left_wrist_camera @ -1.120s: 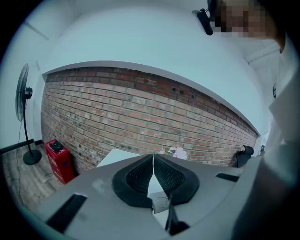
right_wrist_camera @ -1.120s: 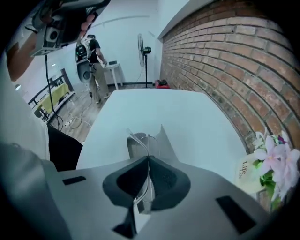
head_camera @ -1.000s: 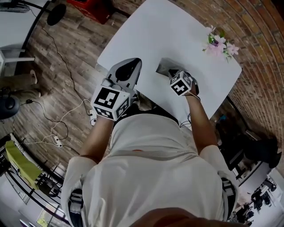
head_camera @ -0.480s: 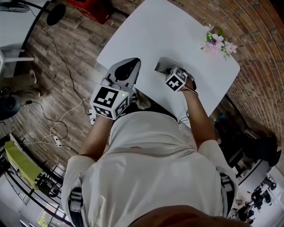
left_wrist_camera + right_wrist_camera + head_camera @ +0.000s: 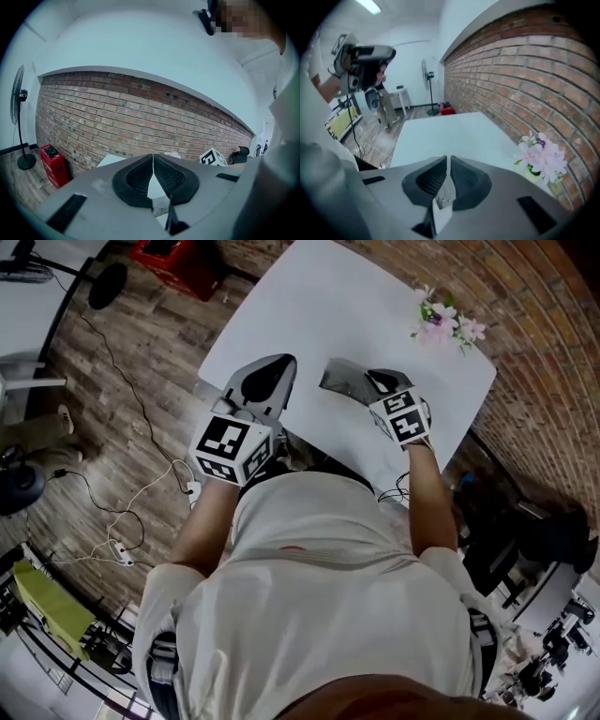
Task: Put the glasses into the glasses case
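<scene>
Neither glasses nor a glasses case shows in any view. Both grippers hover over the near edge of a white table (image 5: 347, 306). My left gripper (image 5: 278, 362) is at the table's near left corner; in the left gripper view its pads (image 5: 140, 176) meet at the tips with nothing between them. My right gripper (image 5: 330, 379) is beside it, toward the table's middle, jaws closed to a thin slit (image 5: 447, 161) and empty. The right gripper's marker cube (image 5: 213, 157) shows in the left gripper view.
A small bunch of pink flowers (image 5: 439, 322) (image 5: 540, 157) stands at the table's far right by the brick wall (image 5: 525, 70). A red box (image 5: 51, 161) and a standing fan (image 5: 19, 122) are on the wooden floor to the left. Cables (image 5: 112, 521) trail on the floor.
My right gripper has shifted a little to the right along the table's near edge. The left gripper has hardly moved. Both stay shut.
</scene>
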`<action>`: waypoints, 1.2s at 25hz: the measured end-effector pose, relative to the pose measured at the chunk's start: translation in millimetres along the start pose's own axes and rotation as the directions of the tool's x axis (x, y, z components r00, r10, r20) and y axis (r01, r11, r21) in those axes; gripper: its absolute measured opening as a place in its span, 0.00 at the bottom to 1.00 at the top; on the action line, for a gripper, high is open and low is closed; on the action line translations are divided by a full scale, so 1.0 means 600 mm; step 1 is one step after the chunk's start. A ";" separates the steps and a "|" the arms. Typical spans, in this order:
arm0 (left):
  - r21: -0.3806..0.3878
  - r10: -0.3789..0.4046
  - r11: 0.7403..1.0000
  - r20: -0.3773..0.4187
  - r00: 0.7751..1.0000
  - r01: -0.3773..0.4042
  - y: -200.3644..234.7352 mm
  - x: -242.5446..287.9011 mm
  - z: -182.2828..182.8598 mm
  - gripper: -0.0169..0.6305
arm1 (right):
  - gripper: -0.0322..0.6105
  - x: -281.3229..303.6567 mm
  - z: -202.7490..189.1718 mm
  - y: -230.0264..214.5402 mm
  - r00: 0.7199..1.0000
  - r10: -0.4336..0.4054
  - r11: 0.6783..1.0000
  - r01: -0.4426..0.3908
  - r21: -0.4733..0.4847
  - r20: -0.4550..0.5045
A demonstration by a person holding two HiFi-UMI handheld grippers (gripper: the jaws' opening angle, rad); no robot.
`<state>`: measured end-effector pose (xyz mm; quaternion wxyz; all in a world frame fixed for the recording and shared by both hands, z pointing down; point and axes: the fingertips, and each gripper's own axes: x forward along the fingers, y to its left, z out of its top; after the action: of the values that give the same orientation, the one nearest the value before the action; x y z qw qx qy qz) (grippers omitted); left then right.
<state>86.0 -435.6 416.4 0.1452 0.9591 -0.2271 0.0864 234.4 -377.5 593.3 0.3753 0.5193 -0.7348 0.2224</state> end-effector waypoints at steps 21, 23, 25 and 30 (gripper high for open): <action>0.108 -0.130 0.987 0.137 0.982 0.116 -0.075 0.020 0.113 0.05 | 0.13 -0.403 0.178 -0.056 0.677 -0.313 0.934 0.091 0.346 0.667; 0.119 -0.137 0.986 0.140 0.981 0.120 -0.082 0.020 0.116 0.05 | 0.13 -0.414 0.179 -0.054 0.662 -0.327 0.933 0.109 0.344 0.675; 0.124 -0.140 0.985 0.140 0.980 0.122 -0.085 0.021 0.117 0.05 | 0.13 -0.415 0.180 -0.051 0.660 -0.328 0.933 0.113 0.342 0.676; 0.124 -0.140 0.985 0.136 0.981 0.123 -0.089 0.023 0.117 0.05 | 0.13 -0.399 0.179 -0.047 0.681 -0.306 0.939 0.100 0.329 0.665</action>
<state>129.6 -417.7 340.8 0.0785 0.9825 -0.1675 0.0199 269.1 -322.3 337.6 0.0139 0.6888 -0.7224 0.0591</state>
